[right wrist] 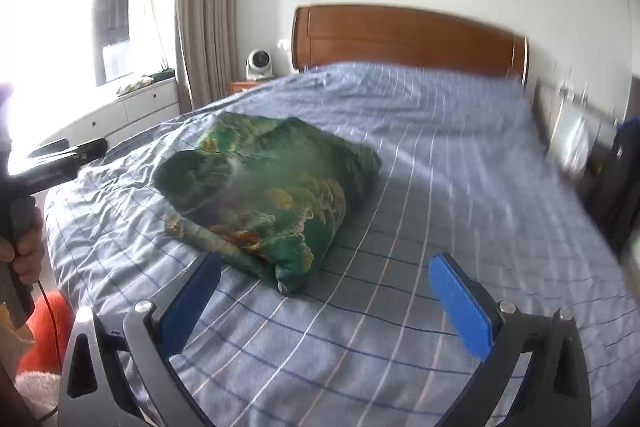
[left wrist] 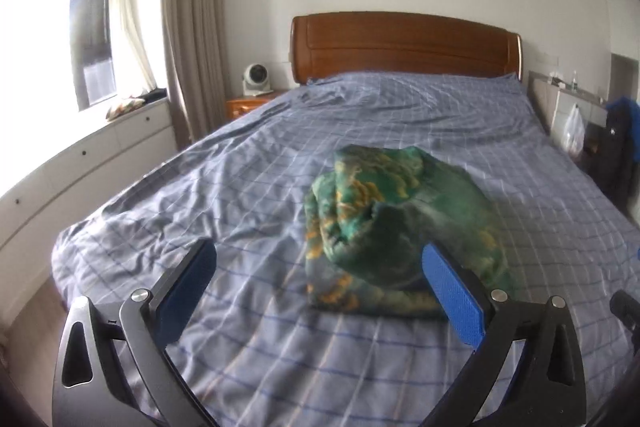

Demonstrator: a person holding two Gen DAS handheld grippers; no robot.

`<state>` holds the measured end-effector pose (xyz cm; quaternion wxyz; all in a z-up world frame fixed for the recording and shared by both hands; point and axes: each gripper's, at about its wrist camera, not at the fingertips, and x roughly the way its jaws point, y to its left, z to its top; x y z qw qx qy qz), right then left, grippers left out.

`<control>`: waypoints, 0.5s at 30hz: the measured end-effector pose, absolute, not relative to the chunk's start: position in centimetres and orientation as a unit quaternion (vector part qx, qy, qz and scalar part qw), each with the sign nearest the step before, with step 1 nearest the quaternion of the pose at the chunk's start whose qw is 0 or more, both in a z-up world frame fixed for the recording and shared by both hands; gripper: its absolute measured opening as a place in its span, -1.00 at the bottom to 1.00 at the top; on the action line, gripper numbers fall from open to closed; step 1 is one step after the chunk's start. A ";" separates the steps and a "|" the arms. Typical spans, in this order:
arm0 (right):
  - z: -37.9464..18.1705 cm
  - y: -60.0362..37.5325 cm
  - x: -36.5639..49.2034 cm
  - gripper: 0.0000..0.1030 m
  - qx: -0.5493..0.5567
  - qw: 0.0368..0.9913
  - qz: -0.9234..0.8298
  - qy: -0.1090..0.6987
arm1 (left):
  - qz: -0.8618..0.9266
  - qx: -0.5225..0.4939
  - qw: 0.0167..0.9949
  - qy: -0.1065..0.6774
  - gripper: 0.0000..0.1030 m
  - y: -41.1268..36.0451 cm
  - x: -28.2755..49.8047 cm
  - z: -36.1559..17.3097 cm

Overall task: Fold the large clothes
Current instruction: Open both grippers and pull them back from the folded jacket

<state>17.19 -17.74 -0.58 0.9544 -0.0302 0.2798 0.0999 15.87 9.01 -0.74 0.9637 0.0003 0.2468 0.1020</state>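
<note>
Between the spread blue pads of my left gripper (left wrist: 320, 287) lies only checked bedding; its jaws stand wide apart and hold nothing. The right-hand pad (left wrist: 454, 297) overlaps the near edge of the garment in this view, though I cannot tell whether it touches the cloth. My right gripper (right wrist: 326, 301) is likewise wide apart and empty, hovering over the sheet with its left pad (right wrist: 192, 303) just beside the garment's near corner.

Just ahead of both grippers sits the green garment (left wrist: 396, 227), a bundle of green cloth with yellow and orange pattern, heaped rather than flat, resting on the blue checked sheet (left wrist: 224, 187) toward the foot half of the bed. From the right wrist view the same bundle (right wrist: 264, 195) lies left of centre, and at that view's left edge my left hand (right wrist: 26, 247) grips a dark handle.

Farther off, the wooden headboard (left wrist: 404, 43) stands against the white wall. A small white fan (left wrist: 256, 79) sits on a wooden nightstand (left wrist: 246, 105) left of the bed, beside a beige curtain (left wrist: 190, 27) and a bright window (left wrist: 48, 39). White drawers (left wrist: 80, 167) run under the window. A plastic bag (left wrist: 574, 129) hangs at the right.
</note>
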 end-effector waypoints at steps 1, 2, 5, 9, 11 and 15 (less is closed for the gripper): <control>-0.4 -17.6 16.6 1.00 -0.038 0.955 0.097 0.277 | 0.104 0.004 0.964 0.245 0.99 8.5 15.3 -0.6; -0.3 -17.4 16.1 1.00 -0.043 0.955 0.097 0.277 | 0.104 0.006 0.964 0.243 0.99 8.2 15.2 -0.6; -0.1 -17.1 14.8 1.00 -0.049 0.956 0.096 0.273 | 0.102 0.013 0.966 0.236 0.99 7.4 14.2 -0.4; 0.2 -17.1 13.0 1.00 -0.038 0.965 0.075 0.250 | 0.098 0.022 0.966 0.240 0.99 6.8 13.4 -0.2; 0.1 -17.2 12.6 1.00 -0.027 0.966 0.067 0.249 | 0.098 0.022 0.966 0.237 0.99 6.7 13.0 -0.2; 0.2 -17.6 11.5 1.00 0.006 0.969 0.058 0.241 | 0.103 0.026 0.968 0.229 0.99 6.7 12.2 -0.2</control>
